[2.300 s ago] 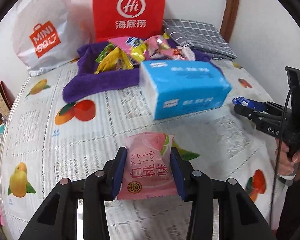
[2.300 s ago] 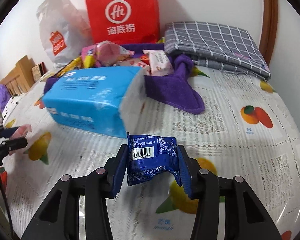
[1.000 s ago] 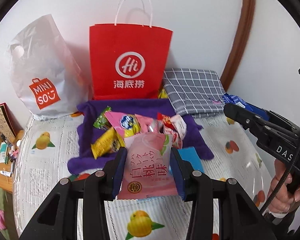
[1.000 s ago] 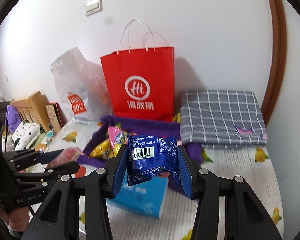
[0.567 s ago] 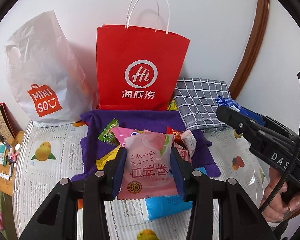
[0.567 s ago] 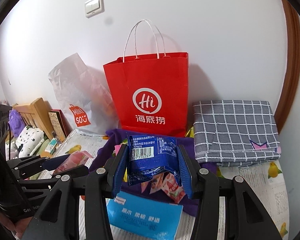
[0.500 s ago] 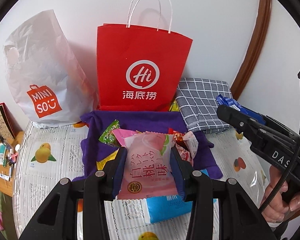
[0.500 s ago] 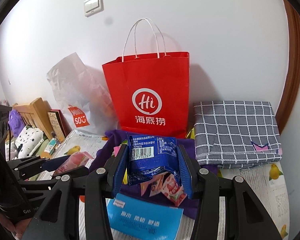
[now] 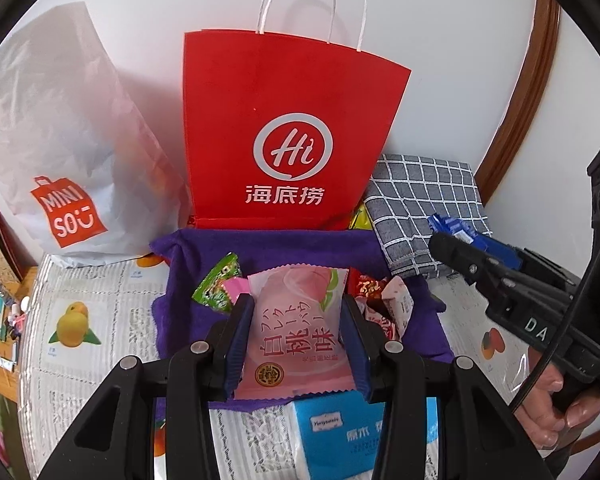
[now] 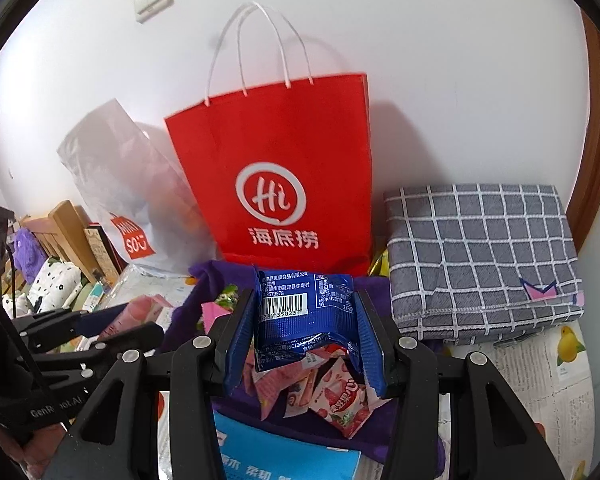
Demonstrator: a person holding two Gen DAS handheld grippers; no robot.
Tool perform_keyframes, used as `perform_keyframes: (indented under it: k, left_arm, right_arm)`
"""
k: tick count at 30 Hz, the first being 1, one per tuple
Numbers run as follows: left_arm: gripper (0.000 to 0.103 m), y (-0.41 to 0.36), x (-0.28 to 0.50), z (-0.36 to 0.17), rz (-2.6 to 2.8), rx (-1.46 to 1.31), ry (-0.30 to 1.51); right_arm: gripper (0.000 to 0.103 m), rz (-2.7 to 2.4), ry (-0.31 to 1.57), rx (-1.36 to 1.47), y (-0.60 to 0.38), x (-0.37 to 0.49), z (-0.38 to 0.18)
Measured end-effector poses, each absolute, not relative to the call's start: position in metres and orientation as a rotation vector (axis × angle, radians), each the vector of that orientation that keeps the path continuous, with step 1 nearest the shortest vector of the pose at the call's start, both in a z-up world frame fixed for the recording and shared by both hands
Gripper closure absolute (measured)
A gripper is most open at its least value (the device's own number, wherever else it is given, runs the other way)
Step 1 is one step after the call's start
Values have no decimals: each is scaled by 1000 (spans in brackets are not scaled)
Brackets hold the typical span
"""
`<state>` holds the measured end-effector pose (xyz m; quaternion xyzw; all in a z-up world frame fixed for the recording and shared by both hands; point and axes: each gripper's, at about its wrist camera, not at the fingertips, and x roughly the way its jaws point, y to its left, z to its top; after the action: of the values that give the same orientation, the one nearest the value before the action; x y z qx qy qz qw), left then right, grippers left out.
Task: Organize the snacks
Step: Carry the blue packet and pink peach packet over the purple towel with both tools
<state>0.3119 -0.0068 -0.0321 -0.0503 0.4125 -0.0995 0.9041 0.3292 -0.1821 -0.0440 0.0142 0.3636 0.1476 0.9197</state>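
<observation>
Carrying a pink packet (image 9: 296,332) clamped in the left gripper (image 9: 296,344) and a blue packet (image 10: 306,320) clamped in the right gripper (image 10: 306,344), both centre-frame, each should probably be released over the red bag (image 9: 284,136), upper centre, its mouth cleared first.

Both tongs (image 9: 296,340) now nearer red bag (image 9: 288,136).
</observation>
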Motion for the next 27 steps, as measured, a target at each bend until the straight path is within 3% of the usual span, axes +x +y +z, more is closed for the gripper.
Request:
perform_keyframes:
  k: [27]
  left_arm:
    - [62,21,351,-67,-174,-187,915]
  right_arm:
    - [55,259,900,10,-200,369,-97]
